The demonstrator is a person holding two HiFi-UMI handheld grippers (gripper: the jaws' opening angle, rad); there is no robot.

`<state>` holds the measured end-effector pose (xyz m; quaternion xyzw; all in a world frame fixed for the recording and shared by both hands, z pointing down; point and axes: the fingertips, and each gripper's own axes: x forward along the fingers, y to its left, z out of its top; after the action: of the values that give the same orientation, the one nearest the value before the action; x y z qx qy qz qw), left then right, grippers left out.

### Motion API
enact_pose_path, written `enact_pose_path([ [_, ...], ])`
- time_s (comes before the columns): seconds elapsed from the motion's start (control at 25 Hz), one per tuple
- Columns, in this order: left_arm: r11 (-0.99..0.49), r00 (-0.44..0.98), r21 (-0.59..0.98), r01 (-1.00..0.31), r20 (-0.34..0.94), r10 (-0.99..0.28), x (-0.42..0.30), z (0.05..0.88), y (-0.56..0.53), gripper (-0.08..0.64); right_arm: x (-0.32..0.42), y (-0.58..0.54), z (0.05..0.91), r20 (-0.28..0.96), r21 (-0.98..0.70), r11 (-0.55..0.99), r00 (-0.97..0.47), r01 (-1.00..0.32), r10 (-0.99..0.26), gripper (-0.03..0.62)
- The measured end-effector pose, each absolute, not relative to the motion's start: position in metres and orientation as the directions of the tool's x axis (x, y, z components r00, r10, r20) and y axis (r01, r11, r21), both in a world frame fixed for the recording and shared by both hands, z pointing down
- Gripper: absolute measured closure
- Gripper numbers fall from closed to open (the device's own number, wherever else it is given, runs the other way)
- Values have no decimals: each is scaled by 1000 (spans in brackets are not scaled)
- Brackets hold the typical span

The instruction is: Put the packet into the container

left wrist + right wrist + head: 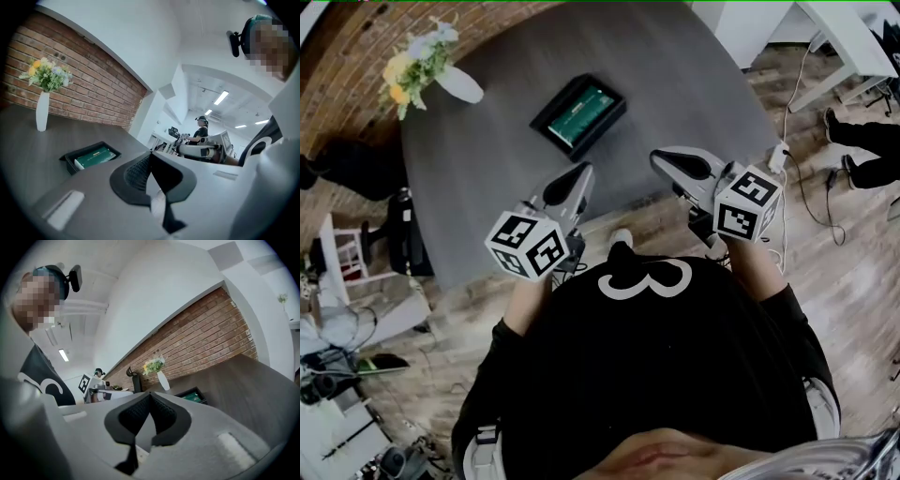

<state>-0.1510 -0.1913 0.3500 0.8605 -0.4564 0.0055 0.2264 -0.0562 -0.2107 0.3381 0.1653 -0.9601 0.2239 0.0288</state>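
Note:
The green packet lies flat inside the black container in the middle of the round grey table. Both grippers hover over the table's near edge, close to the person's body and well short of the container. The left gripper is shut with nothing between its jaws, and so is the right gripper. In the left gripper view the closed jaws point past the container and packet at the left. The right gripper view shows its closed jaws with the container just behind them.
A white vase of flowers stands at the table's far left, near a brick wall. On the wood floor to the right are cables, a white desk and someone's shoes. Dark bags and clutter lie at the left.

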Motion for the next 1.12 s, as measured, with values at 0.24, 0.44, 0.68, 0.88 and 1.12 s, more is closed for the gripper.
enact_pose_path([
  [0.24,-473,570,380,-795,205,-795,-140,346,-174,552,-53,-193,333,108,-413,864,-958,-288,-267,592],
  [0.44,-484,568,354,-801,192,-800,-129,342,-167,551,-49,-182,338,118,-392,880,-963,-269,-242,592],
  [0.68,-491,567,344,-800,170,-806,-122,339,-164,549,-45,-174,336,116,-384,887,-966,-256,-229,592],
  [0.88,-499,570,331,-801,167,-804,-117,335,-162,549,-47,-173,329,108,-367,898,-970,-242,-217,592],
  [1.12,-494,556,312,-811,151,-818,-119,329,-162,551,-47,-174,325,104,-344,911,-974,-226,-203,592],
])
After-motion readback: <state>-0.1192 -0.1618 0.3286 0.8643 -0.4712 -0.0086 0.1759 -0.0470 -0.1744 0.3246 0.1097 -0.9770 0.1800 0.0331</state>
